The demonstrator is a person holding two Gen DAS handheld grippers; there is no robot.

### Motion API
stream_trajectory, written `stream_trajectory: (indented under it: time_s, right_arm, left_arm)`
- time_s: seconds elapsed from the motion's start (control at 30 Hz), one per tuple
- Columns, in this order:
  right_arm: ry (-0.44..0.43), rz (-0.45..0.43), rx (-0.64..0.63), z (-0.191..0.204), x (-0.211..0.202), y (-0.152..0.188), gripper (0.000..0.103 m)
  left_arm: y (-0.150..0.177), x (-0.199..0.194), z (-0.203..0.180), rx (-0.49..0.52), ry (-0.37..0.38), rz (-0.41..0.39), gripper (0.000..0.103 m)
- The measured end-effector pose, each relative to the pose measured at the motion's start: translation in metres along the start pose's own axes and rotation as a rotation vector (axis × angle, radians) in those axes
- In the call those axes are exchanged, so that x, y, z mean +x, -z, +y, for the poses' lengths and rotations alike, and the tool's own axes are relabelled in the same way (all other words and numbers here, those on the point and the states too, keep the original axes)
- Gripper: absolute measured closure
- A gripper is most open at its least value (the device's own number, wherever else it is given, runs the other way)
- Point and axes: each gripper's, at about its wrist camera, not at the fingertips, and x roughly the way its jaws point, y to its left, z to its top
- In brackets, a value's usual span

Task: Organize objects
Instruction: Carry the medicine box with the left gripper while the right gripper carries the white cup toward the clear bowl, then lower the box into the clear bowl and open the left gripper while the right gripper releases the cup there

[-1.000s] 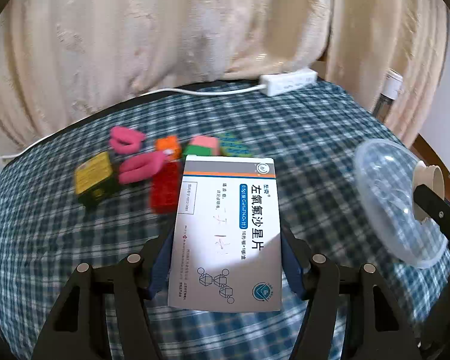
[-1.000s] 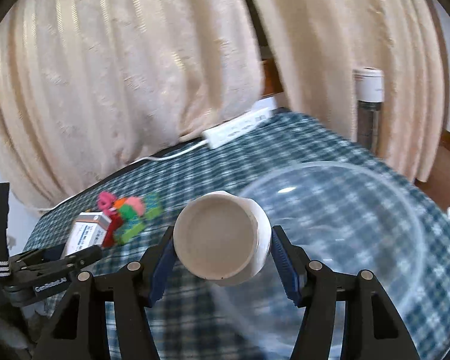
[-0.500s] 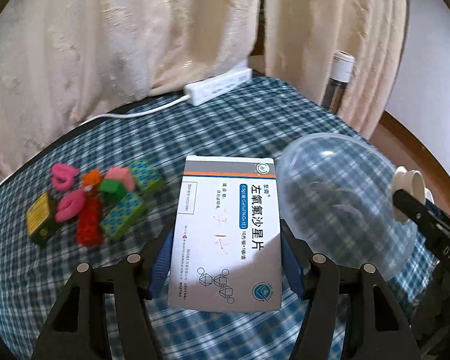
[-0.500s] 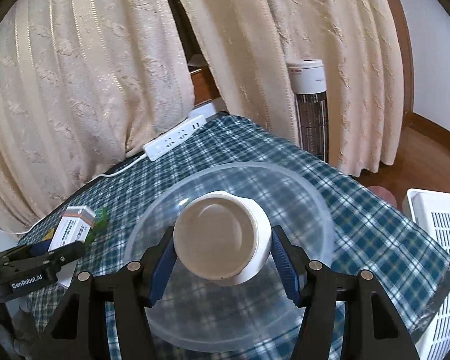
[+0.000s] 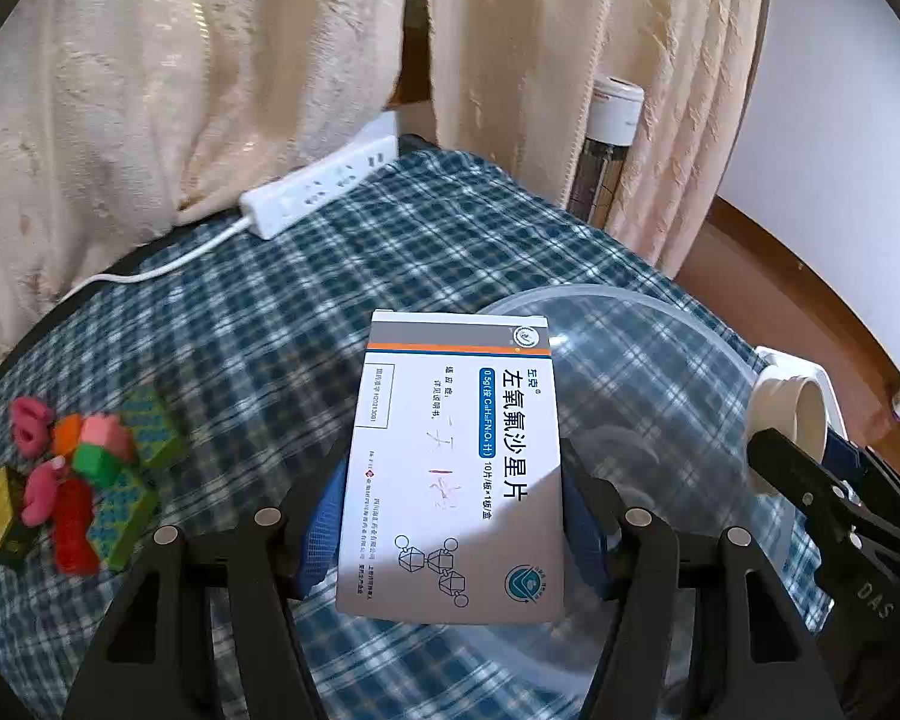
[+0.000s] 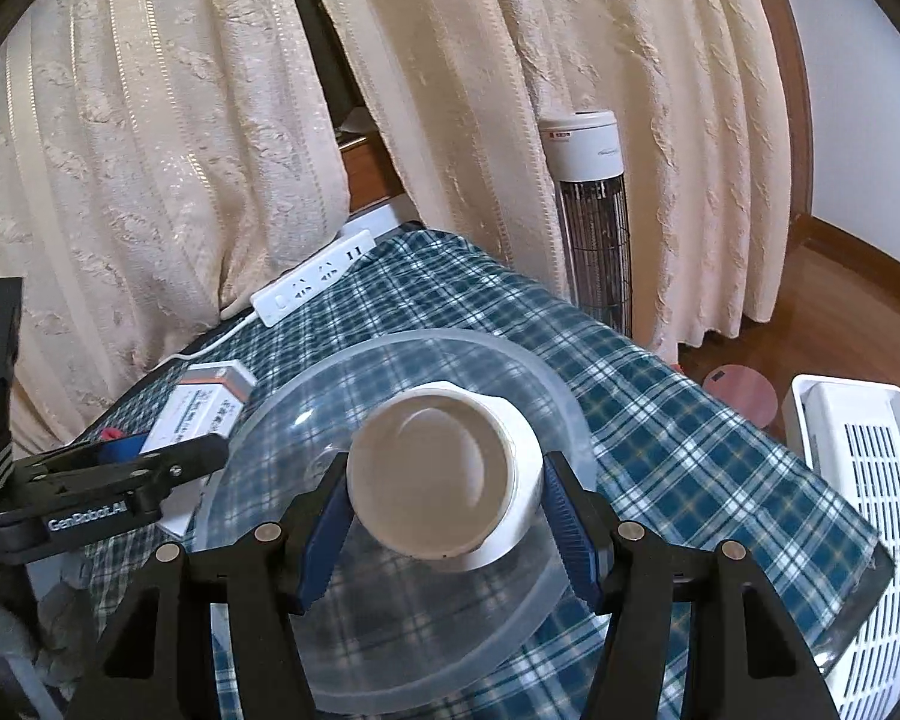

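While both grippers hung over the bowl (image 6: 561, 402), each carried one item. The left gripper (image 5: 453, 510) was clamped on a white box (image 5: 450, 468), its pads pressing the two long sides, with the box's far end just over the bowl's near rim. The right gripper (image 6: 444, 507) was clamped on a white cup (image 6: 444, 474), tipped so its mouth faced the camera, above the middle of the bowl. The bowl sat on a checked cloth (image 6: 660, 450), close to the table's corner. A heap of bright blocks (image 5: 84, 480) lay well apart at the left.

Several things could have gone wrong. The grippers were near each other and might have collided over the bowl. Released where it hung, the box might have caught the rim and fallen outside. The light bowl might have slid toward the corner if nudged. The tipped cup might have rolled on landing.
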Motion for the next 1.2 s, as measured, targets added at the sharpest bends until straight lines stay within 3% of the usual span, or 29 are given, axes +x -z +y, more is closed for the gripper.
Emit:
stream_trajectory:
  time_s: [0.5, 1.2]
  right_arm:
    - [0.003, 0.017, -0.010, -0.003, 0.015, -0.013, 0.039]
    - [0.044, 0.052, -0.059, 0.008, 0.036, -0.030, 0.038]
  left_arm:
    - [-0.021, 0.034, -0.023, 0.044, 0.076, 0.031, 0.036]
    - [-0.002, -0.005, 0.006, -0.006, 0.007, -0.029, 0.033]
